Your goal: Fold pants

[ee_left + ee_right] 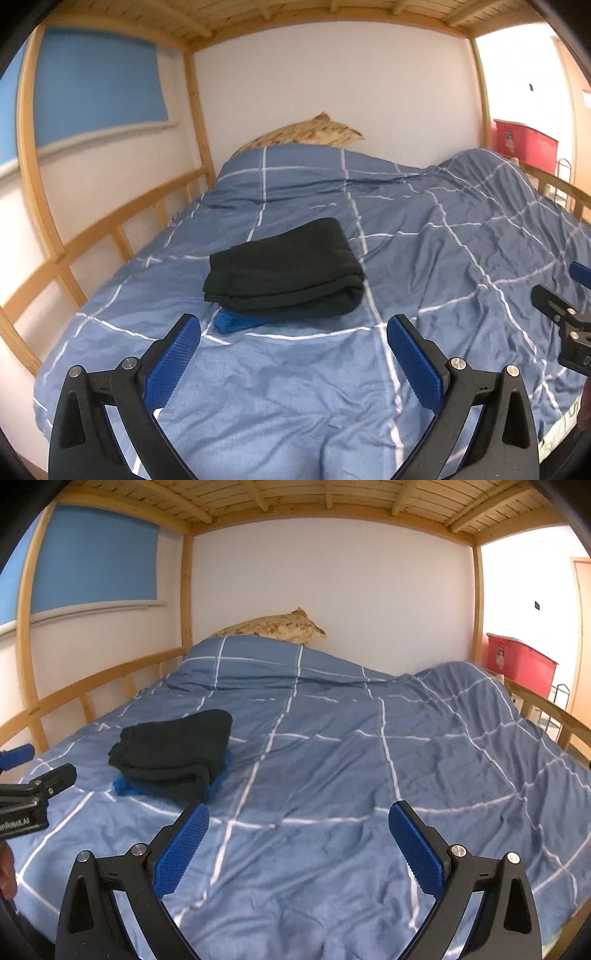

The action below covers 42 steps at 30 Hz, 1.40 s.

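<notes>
Black pants lie folded in a thick bundle on the blue checked duvet, on top of a bright blue garment that peeks out beneath. In the right wrist view the pants lie at the left. My left gripper is open and empty, just short of the bundle. My right gripper is open and empty over bare duvet, to the right of the bundle. Each gripper shows at the edge of the other's view.
A patterned pillow lies at the head of the bed. Wooden bunk rails run along the left, with slats overhead. A red bin stands beyond the right rail.
</notes>
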{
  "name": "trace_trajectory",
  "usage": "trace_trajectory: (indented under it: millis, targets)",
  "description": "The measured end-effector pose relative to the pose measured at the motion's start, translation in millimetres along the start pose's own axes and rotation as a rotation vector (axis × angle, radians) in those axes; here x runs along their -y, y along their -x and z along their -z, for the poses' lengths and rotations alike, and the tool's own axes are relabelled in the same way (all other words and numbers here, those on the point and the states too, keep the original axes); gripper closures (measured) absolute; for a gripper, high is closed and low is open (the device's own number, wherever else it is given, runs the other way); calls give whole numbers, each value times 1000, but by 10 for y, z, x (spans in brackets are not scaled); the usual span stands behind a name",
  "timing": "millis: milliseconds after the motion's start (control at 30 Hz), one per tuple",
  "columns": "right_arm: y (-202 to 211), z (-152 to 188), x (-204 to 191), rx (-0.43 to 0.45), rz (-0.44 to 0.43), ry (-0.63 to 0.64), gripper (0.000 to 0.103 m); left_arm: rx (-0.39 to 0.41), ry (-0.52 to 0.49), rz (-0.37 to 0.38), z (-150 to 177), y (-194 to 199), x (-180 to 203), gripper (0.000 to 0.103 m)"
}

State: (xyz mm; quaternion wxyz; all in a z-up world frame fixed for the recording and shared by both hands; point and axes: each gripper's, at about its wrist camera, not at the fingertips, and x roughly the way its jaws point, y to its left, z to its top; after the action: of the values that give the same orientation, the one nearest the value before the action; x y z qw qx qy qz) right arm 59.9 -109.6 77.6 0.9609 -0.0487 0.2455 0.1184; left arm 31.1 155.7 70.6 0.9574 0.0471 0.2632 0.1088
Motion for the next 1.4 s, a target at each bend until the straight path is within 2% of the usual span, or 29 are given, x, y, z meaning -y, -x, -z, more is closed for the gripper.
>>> trace_trajectory:
  millis: [133,300,600,800,1067,1400]
  targets:
    - [132,120,126,-9,0,-28,4,15,-21,18,73,167,208,0]
    - [229,243,275,-30,-9,-81,4,-2,4,55,136,250,321,0]
    - [343,396,402,-44,17,-89,4,-22,15,37,204,300,399,0]
    - [384,394,459,-35,30,-92,4,-13,11,53,189,328,462,0]
    - [393,379,514,-31,31,-102,4,45,51,43,156,414,444,0]
    - [388,353,560,-18,39,-103,4,49,43,40,123,431,482,0]
